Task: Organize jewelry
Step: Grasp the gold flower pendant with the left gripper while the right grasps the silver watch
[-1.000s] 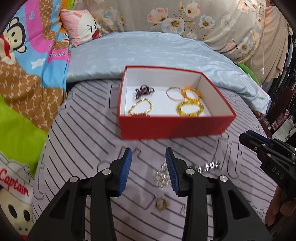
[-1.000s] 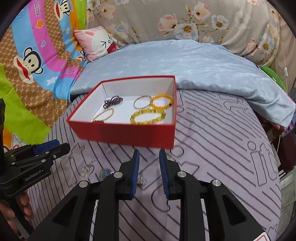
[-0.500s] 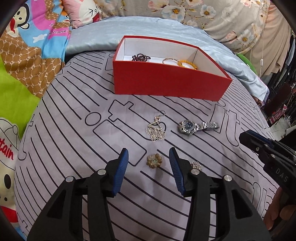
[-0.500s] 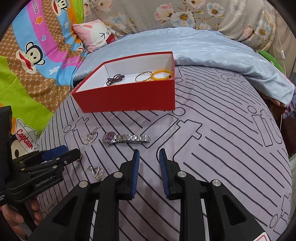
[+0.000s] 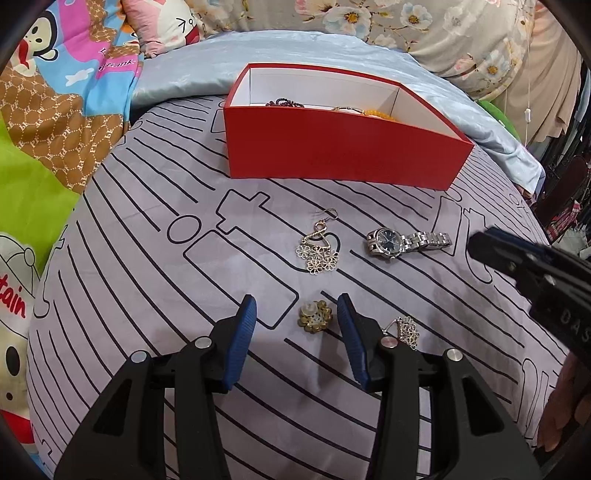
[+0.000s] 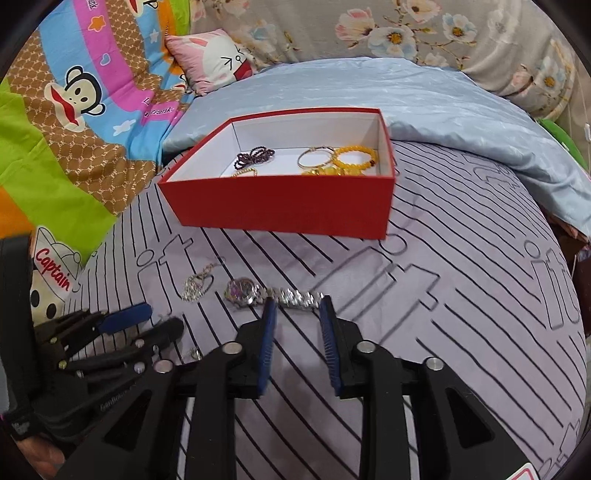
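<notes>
A red box (image 5: 340,147) with white inside holds several bracelets; it also shows in the right wrist view (image 6: 280,203). On the striped bedspread lie a gold flower earring (image 5: 318,251), a silver watch (image 5: 402,242), a round brooch (image 5: 314,316) and a second earring (image 5: 406,330). My left gripper (image 5: 295,314) is open, low over the bed, its fingertips on either side of the brooch. My right gripper (image 6: 295,306) is open, its tips at the band of the watch (image 6: 269,293). The earring (image 6: 197,286) lies left of the watch.
A light blue quilt (image 6: 424,103) lies behind the box. Cartoon-print bedding (image 5: 55,110) rises on the left, floral cushions (image 6: 406,29) at the back. The bed's edge falls away on the right (image 5: 543,206). Each gripper shows at the side of the other's view.
Both grippers have dropped lower and closer to the bedspread. The left one now brackets the brooch; the right one has opened wider and reached the watch band.
</notes>
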Available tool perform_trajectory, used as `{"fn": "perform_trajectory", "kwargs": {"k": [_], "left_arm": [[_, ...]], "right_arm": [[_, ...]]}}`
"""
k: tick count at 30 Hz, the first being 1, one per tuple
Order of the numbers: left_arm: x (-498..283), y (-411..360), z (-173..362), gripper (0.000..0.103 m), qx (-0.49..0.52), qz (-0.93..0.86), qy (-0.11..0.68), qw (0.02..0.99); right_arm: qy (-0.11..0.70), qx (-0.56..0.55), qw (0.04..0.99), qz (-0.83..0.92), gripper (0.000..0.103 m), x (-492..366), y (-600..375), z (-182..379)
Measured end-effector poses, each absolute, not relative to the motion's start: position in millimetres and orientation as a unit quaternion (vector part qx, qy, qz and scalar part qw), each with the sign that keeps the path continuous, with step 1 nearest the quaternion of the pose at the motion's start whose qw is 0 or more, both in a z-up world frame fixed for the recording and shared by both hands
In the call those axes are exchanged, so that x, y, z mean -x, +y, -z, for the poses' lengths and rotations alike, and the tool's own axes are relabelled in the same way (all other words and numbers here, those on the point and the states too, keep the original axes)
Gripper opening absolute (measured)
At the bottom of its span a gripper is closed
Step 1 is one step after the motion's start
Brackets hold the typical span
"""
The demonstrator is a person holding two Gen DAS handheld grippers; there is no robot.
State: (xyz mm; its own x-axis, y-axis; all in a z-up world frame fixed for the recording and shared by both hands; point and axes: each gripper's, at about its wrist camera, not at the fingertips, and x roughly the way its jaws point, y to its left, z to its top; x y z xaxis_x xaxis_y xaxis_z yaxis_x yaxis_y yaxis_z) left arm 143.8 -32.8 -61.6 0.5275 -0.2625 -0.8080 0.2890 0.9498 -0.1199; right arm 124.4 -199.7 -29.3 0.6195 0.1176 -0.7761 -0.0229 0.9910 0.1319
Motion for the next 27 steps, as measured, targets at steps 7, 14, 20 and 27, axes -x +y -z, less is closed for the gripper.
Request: {"fn": "perform_trajectory", "kwargs": {"k": [7, 14, 20, 27], "left_arm": [[-142, -33, 63, 0.043, -0.02, 0.161, 0.456, 0.875], [-140, -30, 63, 0.043, -0.023, 0.16, 0.454, 0.876], [-141, -29, 63, 0.043, -0.021, 0.154, 0.454, 0.877], [-143, -25, 63, 0.039, -0.026, 0.14, 0.452, 0.88]], "right_arm": [[0.447, -0.046, 0.892, -0.059, 0.034, -164, -188, 38], [0.473, -0.043, 0.878, -0.059, 0.034, -168, -188, 59], [0.48, -0.061, 0.872, -0.072, 0.034, -141, -189, 59], [0.482, -0.061, 0.871, -0.078, 0.034, -109, -179, 59]]}}
